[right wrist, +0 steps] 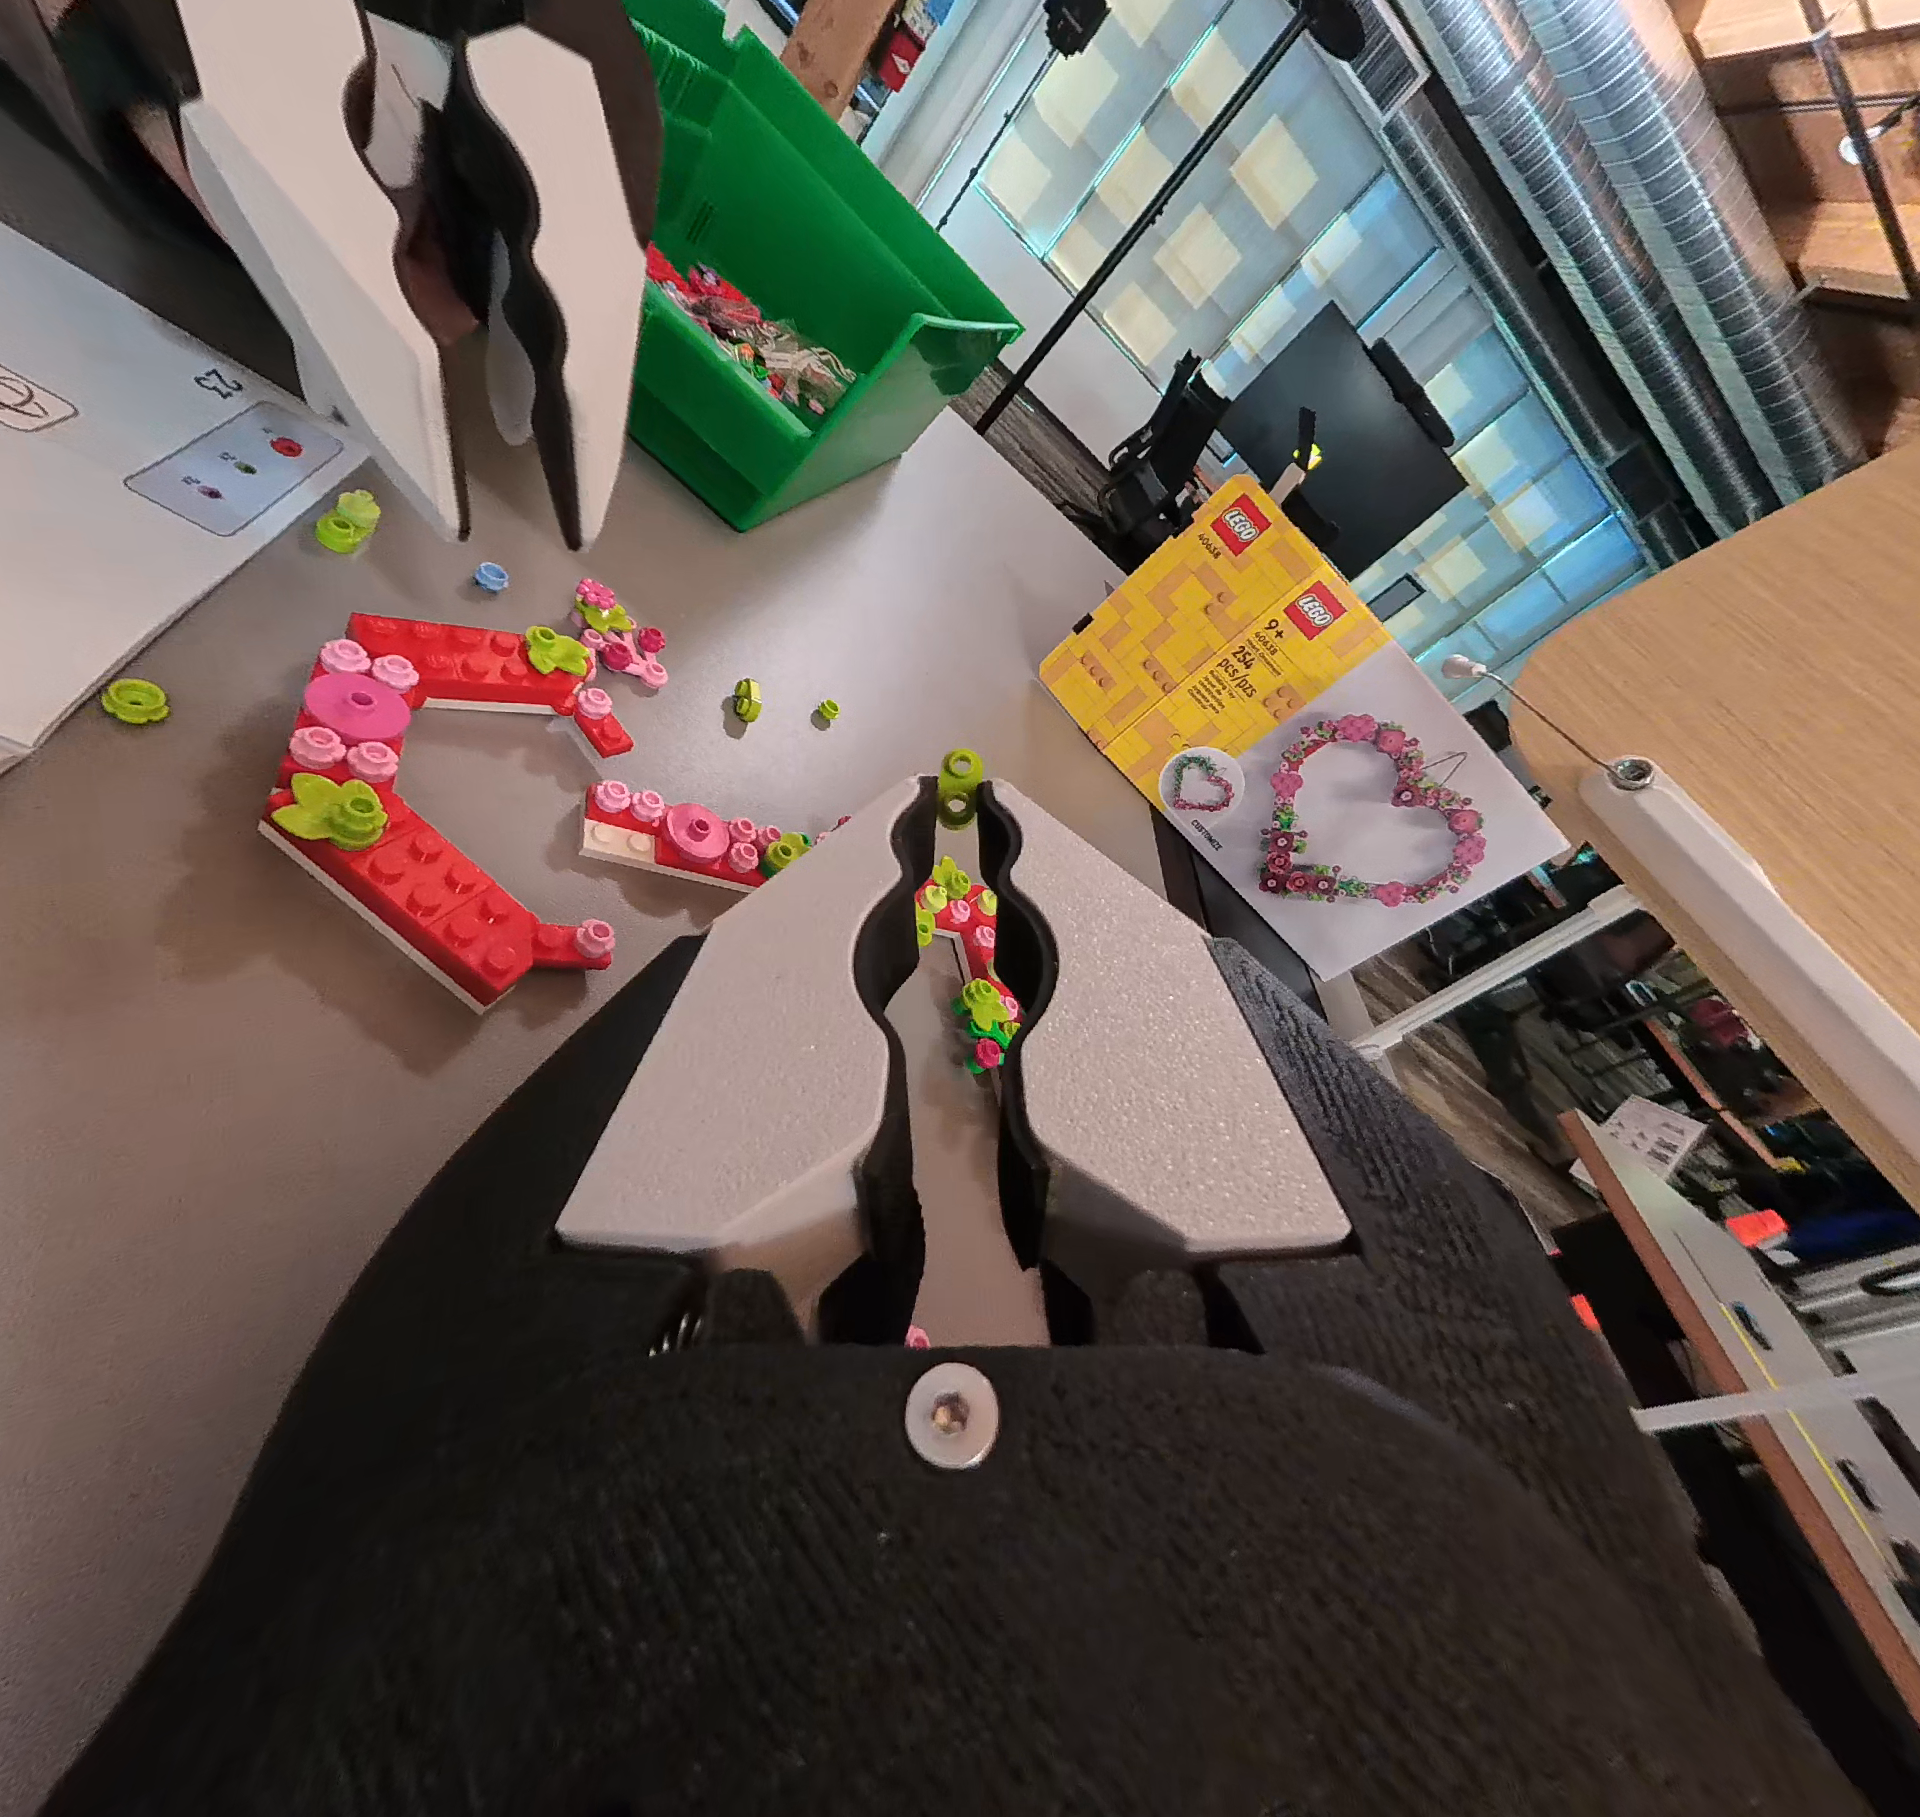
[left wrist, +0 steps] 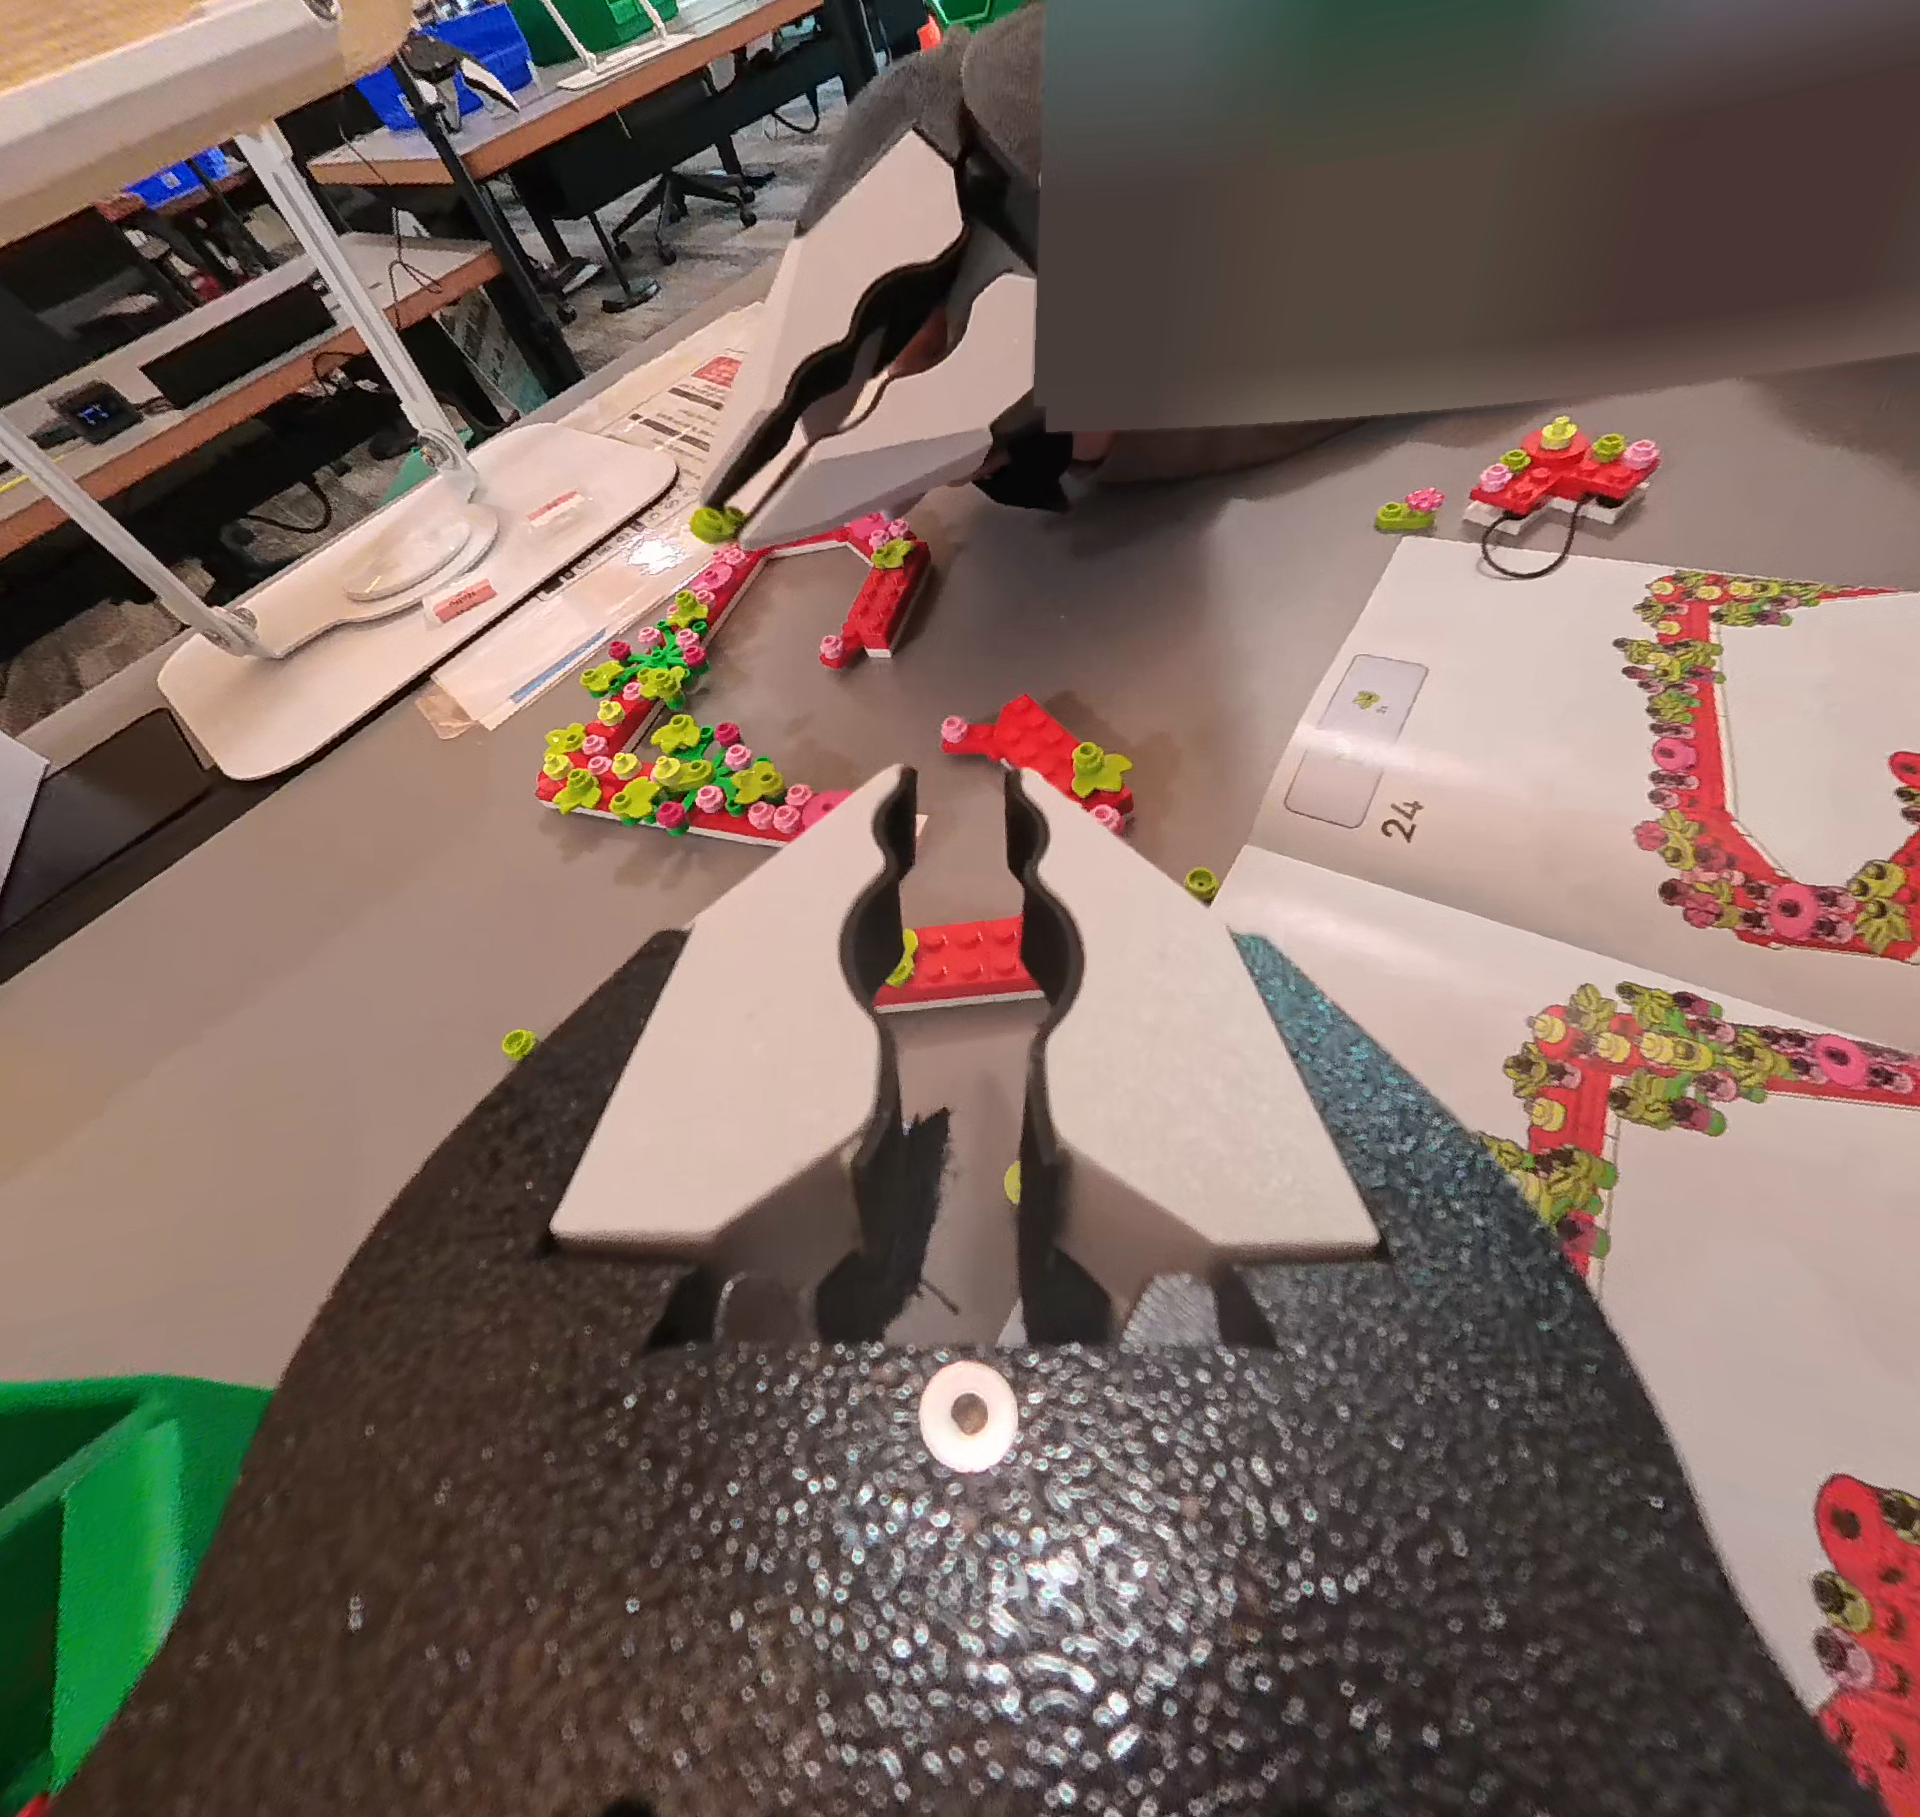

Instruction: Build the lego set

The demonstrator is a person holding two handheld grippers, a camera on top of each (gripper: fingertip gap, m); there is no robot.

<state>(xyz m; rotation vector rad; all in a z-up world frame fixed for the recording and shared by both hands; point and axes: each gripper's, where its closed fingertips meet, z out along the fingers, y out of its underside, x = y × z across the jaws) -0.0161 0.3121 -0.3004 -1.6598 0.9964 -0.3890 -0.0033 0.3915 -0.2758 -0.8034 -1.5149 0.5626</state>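
My right gripper (right wrist: 958, 788) is shut on a small lime green round lego piece (right wrist: 958, 793), pinched at the fingertips. In the left wrist view it (left wrist: 736, 512) holds that lime piece (left wrist: 717, 522) just above the far end of a red heart section with flowers (left wrist: 665, 759). My left gripper (left wrist: 961, 785) is open and empty, hovering over a plain red brick section (left wrist: 966, 948); it also shows in the right wrist view (right wrist: 514, 533). More red sections lie on the grey table: one far (left wrist: 878, 588), one right (left wrist: 1039, 739), and a C-shaped one (right wrist: 416, 832).
The open instruction booklet (left wrist: 1558, 832) lies at the right, with a small red assembly on a black string (left wrist: 1558, 479) beyond it. A green parts bin (right wrist: 810, 344), the yellow lego box (right wrist: 1247, 687), a white lamp base (left wrist: 416, 562) and loose lime pieces (right wrist: 348, 520) are around. My right fingertips sit around 9 centimeters from my left ones.
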